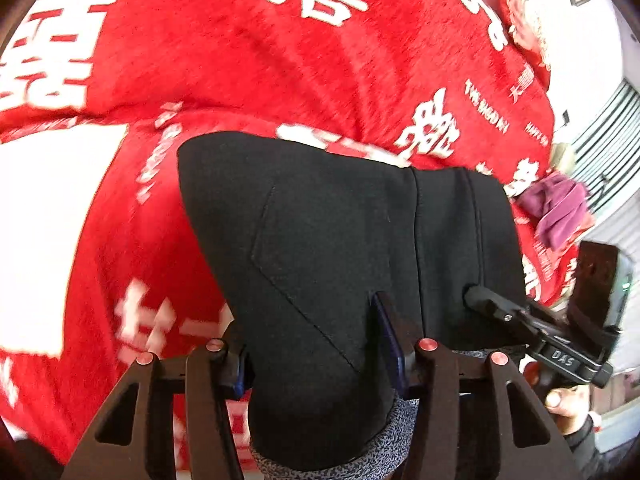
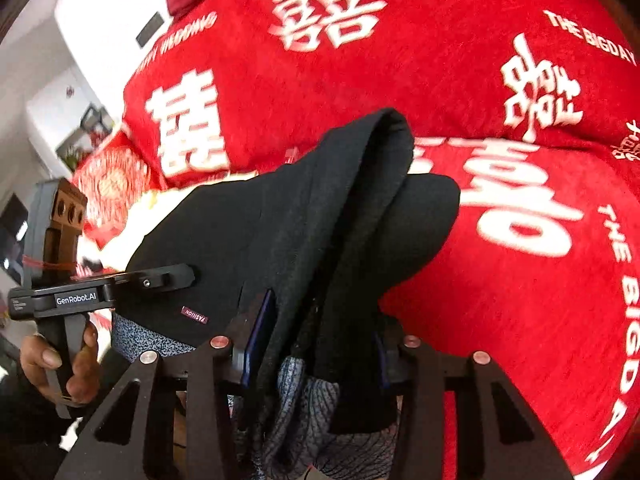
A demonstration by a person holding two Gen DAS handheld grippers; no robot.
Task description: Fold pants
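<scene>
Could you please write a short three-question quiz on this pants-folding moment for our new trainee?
1. True or false: both grippers are shut on the black pants.
2. What lies under the pants? A) wooden floor B) red blanket with white characters C) bare mattress
3. Fill in: the lining at the waistband is speckled ____.

Key: 1 true: left gripper and right gripper both clamp the cloth. 2 B, the red blanket. 3 grey, on the lining.

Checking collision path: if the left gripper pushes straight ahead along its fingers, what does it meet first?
The black pants its own fingers already clamp; beyond them the red blanket, though depth is unclear.
</scene>
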